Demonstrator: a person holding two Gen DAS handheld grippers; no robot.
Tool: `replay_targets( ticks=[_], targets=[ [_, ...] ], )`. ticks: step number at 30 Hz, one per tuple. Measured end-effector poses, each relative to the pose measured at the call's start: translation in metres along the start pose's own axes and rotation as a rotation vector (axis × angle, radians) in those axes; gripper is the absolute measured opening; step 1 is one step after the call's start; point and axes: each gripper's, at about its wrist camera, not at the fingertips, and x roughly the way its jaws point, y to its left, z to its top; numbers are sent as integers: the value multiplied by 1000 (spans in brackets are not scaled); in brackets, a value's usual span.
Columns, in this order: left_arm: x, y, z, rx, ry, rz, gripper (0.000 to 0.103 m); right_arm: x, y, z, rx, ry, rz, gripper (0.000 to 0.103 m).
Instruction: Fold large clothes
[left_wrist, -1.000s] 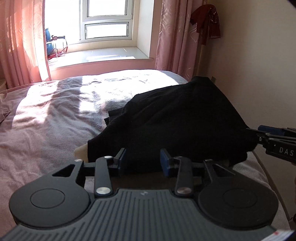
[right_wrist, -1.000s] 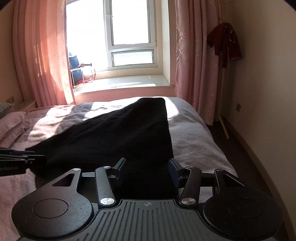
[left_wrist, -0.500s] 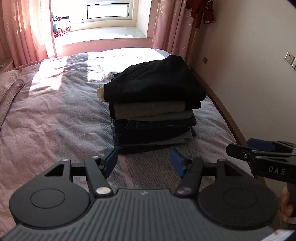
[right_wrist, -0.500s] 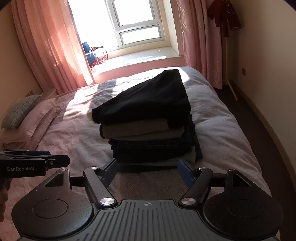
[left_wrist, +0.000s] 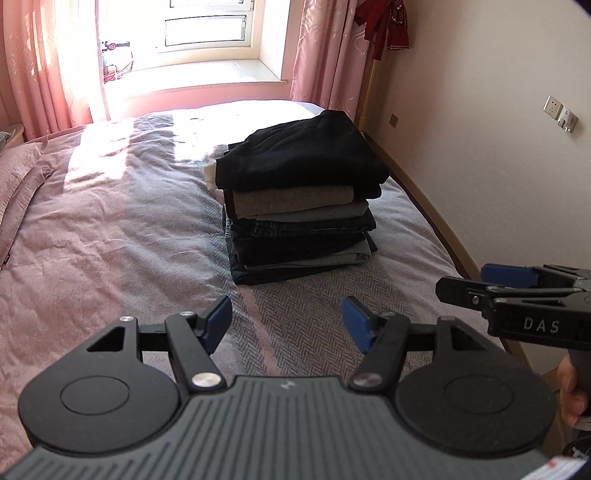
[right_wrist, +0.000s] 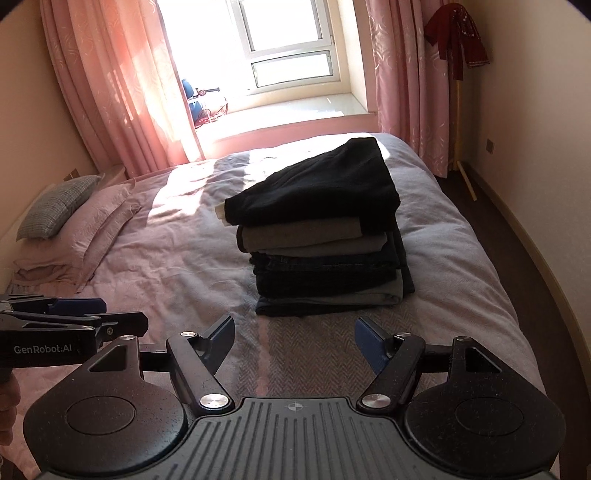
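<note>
Release looks finished: in the left wrist view the left hand-held gripper (left_wrist: 286, 319), its jaws just opened, holds nothing, and the black garment (left_wrist: 303, 155) tops the stack of folded clothes (left_wrist: 299, 221) on the bed (left_wrist: 110, 229), well beyond the fingertips. In the right wrist view the right hand-held gripper (right_wrist: 294, 343) is likewise spread and empty, the stack (right_wrist: 325, 251) ahead of it. The next move probably calls for finding another unfolded garment; none shows.

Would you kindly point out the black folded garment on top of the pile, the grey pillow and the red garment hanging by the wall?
black folded garment (right_wrist: 325, 188): right wrist view, middle of its top face.
grey pillow (right_wrist: 55, 210): right wrist view, its centre.
red garment (right_wrist: 458, 37): right wrist view, upper middle.
</note>
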Motion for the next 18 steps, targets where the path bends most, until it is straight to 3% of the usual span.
replay_targets(
  ticks=[11,18],
  targets=[
    [-11,0,-6,17,-30,-20,63,-10,10,-11,1,-5,-14,69],
    [-12,-7,0,43,-58,7,62,-16,7,-11,11,-17,-26,69]
  ],
)
